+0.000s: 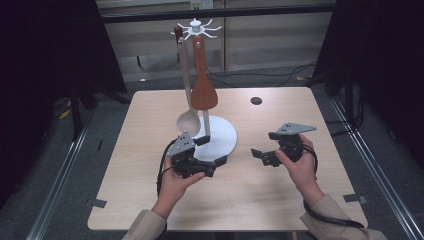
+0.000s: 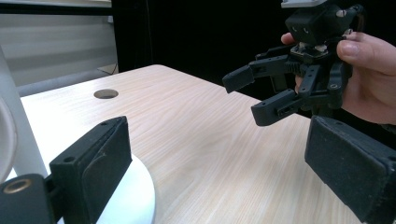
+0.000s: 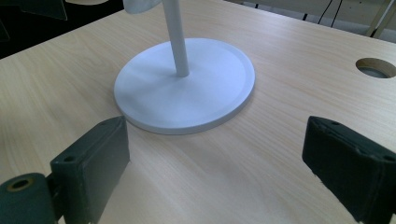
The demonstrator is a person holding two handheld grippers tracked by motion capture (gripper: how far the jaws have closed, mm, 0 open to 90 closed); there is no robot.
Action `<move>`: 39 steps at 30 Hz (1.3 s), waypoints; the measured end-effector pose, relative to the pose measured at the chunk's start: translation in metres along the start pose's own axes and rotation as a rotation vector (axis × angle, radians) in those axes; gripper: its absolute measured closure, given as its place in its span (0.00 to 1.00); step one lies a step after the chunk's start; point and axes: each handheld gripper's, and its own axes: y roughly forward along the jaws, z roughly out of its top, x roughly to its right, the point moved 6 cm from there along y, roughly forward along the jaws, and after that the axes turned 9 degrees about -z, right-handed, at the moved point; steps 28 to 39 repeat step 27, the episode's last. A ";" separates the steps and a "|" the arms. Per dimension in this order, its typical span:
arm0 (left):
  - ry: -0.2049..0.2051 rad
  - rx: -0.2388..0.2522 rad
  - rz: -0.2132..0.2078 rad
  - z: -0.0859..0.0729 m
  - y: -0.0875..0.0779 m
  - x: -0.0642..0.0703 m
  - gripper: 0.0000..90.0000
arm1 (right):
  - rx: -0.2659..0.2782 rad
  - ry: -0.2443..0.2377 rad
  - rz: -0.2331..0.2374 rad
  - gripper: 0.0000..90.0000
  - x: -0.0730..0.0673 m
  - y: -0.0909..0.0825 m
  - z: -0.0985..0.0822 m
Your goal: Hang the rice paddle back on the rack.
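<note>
Two utensils, a pale spoon and a brown spatula, hang upright from a white stand at mid-table, directly beyond the left gripper, nearer than the right gripper; both grippers' jaws gape, empty.

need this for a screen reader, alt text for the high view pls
A person's two hands each hold an open claw, left and right, over a wooden table, beside a white stand. A pale spoon and a brown spatula hang from the stand's hooks.
</note>
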 end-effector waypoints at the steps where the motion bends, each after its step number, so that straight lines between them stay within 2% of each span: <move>1: 0.001 0.004 -0.003 0.000 0.001 0.000 0.08 | -0.001 -0.004 0.001 0.08 0.000 0.000 -0.001; 3: 0.007 -0.007 0.010 -0.002 0.001 0.001 0.08 | -0.003 -0.007 0.000 0.08 0.001 0.000 -0.001; 6: 0.014 -0.022 0.011 -0.005 0.001 0.000 0.08 | -0.003 -0.016 -0.002 0.08 0.000 0.001 -0.001; 8: 0.003 -0.005 0.001 -0.006 0.003 0.001 0.08 | -0.004 -0.019 -0.001 0.08 0.000 0.001 -0.002; 9: 0.013 -0.026 0.012 -0.008 0.002 0.000 0.08 | -0.003 -0.017 0.002 0.08 0.000 0.001 -0.002; 13: 0.005 -0.029 0.017 -0.011 0.003 0.001 0.08 | -0.003 -0.020 0.002 0.08 0.001 0.001 -0.002; 20: 0.015 -0.056 0.017 -0.017 0.007 0.001 0.08 | -0.008 -0.017 0.005 0.08 0.000 0.002 -0.004; 39: 0.014 -0.059 0.011 -0.019 0.010 0.003 0.08 | -0.008 -0.020 0.007 0.08 0.000 0.003 -0.004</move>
